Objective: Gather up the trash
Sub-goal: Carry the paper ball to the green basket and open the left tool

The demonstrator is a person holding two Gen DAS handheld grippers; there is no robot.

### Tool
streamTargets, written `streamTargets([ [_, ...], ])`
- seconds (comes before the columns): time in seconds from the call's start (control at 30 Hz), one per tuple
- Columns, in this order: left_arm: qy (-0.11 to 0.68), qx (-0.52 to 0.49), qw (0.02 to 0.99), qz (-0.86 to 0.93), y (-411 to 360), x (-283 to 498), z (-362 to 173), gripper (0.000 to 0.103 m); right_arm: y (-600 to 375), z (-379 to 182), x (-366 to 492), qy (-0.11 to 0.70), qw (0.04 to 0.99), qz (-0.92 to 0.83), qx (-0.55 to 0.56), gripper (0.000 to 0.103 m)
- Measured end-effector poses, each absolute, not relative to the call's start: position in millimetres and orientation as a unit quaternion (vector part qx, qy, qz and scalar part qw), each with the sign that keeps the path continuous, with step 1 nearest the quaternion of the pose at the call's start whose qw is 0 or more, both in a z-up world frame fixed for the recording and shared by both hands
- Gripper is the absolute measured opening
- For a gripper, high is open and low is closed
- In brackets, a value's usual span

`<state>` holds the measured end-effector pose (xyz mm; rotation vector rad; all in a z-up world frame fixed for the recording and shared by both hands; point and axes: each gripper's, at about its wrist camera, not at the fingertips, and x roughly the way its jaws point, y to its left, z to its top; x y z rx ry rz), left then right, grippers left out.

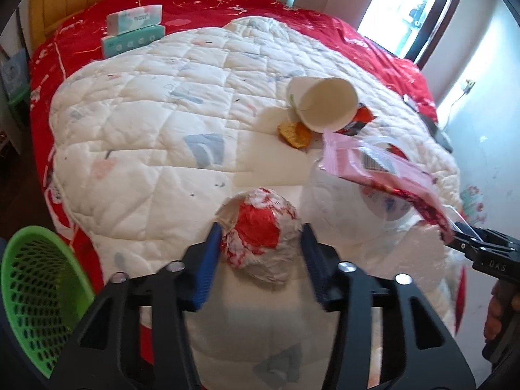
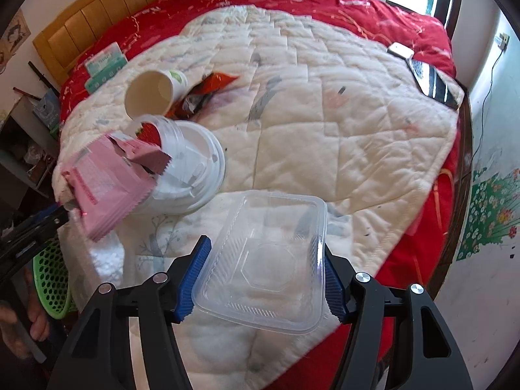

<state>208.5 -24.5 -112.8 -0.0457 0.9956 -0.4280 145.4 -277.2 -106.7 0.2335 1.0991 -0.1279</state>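
Note:
My left gripper [image 1: 261, 247] is shut on a crumpled red-and-white wrapper ball [image 1: 260, 234] and holds it above the white quilt [image 1: 146, 123]. My right gripper [image 2: 266, 276] is shut on a clear plastic food tray [image 2: 269, 260], with a finger on each long side. A pink wrapper [image 2: 107, 182] sticks out beside a tipped white plastic tub [image 2: 185, 169]; in the left wrist view the pink wrapper [image 1: 373, 169] hangs in front of the right gripper's tip. A paper cup [image 1: 321, 104] lies on its side on an orange snack wrapper [image 2: 211, 87]. A yellow cracker [image 1: 294, 133] lies beside the cup.
A green mesh basket [image 1: 35, 295] stands at the bed's near left; it also shows in the right wrist view [image 2: 52, 286]. Tissue packs [image 1: 133, 29] lie near the wooden headboard [image 2: 97, 26]. A phone and a dark remote [image 2: 432, 81] lie at the quilt's far right corner.

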Motion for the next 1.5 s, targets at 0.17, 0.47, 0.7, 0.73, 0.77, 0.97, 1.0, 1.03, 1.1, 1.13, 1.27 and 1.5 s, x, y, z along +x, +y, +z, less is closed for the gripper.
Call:
streamTargets([
  [0.17,0.456,-0.031,0.868,-0.195,-16,190,-100,0.041,-276,-85,133,0.498,0.858,-0.044,0.114,0.061],
  [0.47,0.417,-0.053,0.897,-0.134,34,143,-60,0.040,-231,-46,122,0.463,0.881,0.034,0.094,0.061],
  [0.7,0.410,-0.060,0.909,-0.052,97,123,-51,0.040,-164,-35,134,0.456,0.879,0.120,0.075,0.061],
  [0.73,0.413,-0.065,0.908,-0.042,109,120,-53,0.040,-156,-35,137,0.456,0.878,0.129,0.072,0.061],
  [0.77,0.416,-0.068,0.906,-0.032,119,119,-56,0.040,-148,-34,139,0.455,0.877,0.136,0.069,0.061],
  [0.97,0.445,-0.088,0.891,0.026,173,114,-85,0.041,-88,-35,153,0.460,0.866,0.190,0.043,0.061],
  [1.0,0.448,-0.092,0.889,0.030,179,113,-89,0.042,-78,-36,155,0.461,0.864,0.196,0.037,0.061],
  [1.03,0.453,-0.096,0.886,0.038,188,112,-95,0.045,-71,-36,156,0.461,0.863,0.202,0.032,0.061],
  [1.1,0.458,-0.103,0.882,0.047,199,109,-103,0.046,-51,-38,158,0.461,0.860,0.219,0.021,0.061],
  [1.13,0.460,-0.113,0.879,0.052,208,108,-108,0.047,-44,-38,159,0.461,0.859,0.224,0.017,0.061],
  [1.27,0.462,-0.137,0.874,0.065,228,101,-118,0.058,-9,-44,165,0.462,0.850,0.252,0.003,0.061],
  [1.5,0.451,-0.164,0.873,0.088,255,77,-119,0.071,53,-64,182,0.476,0.828,0.296,-0.017,0.061],
])
